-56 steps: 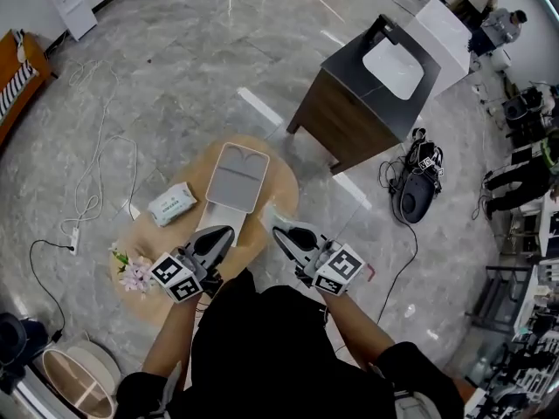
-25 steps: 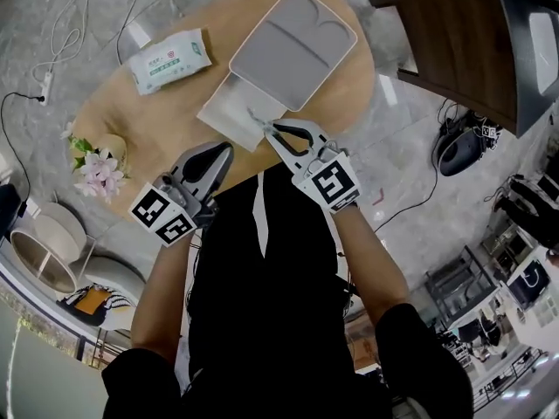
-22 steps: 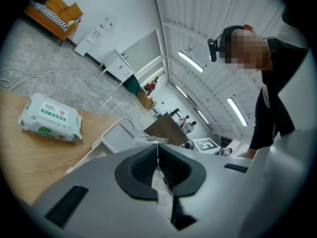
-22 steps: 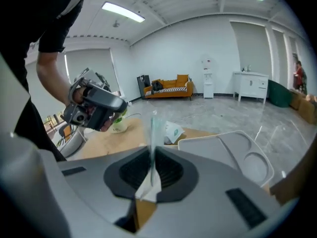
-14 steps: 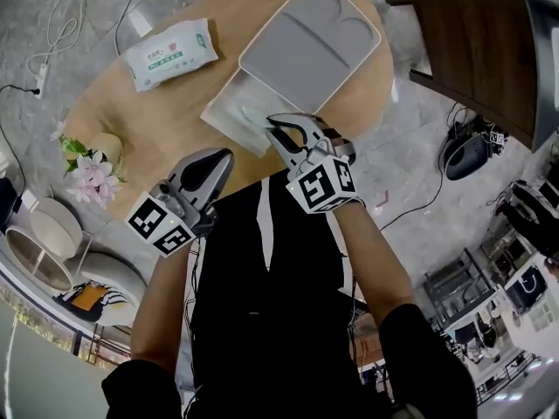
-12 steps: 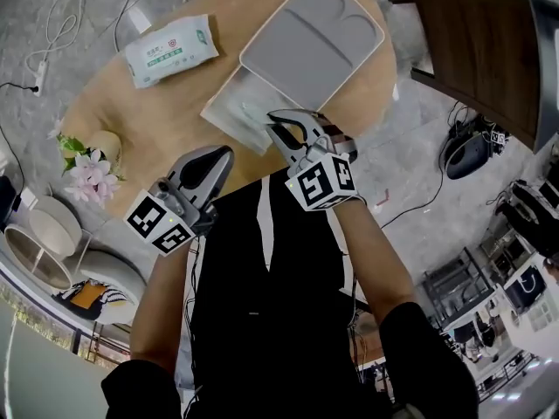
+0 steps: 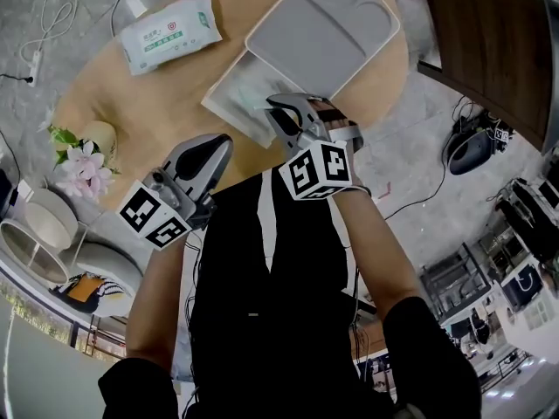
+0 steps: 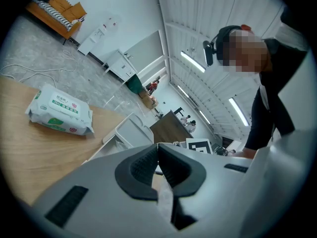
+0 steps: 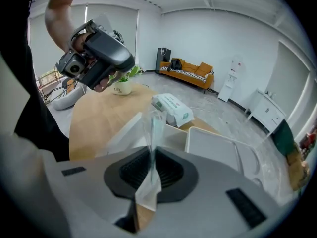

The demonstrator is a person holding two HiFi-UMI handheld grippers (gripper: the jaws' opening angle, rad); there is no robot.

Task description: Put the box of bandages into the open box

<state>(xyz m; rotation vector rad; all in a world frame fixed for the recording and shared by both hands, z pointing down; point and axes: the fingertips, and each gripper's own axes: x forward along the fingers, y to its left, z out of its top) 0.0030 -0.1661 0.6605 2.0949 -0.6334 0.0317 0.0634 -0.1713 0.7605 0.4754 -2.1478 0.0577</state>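
The open white box lies on the oval wooden table, its base near me and its hinged lid flat behind it. My right gripper hovers over the near corner of the base. It is shut on a thin clear packet with a teal tint, which stands upright between the pads of the right gripper. My left gripper hangs at the table's near edge, left of the right one, shut with nothing in it. The left gripper points toward the box.
A green-and-white pack of wipes lies at the table's far left. A small pot of pink flowers stands at the left edge. A dark wooden cabinet is beyond the table on the right. White round stools sit on the floor at left.
The right gripper has tipped up over the box's near edge, and its marker cube has swung toward the camera. The left gripper has stayed in about the same place.
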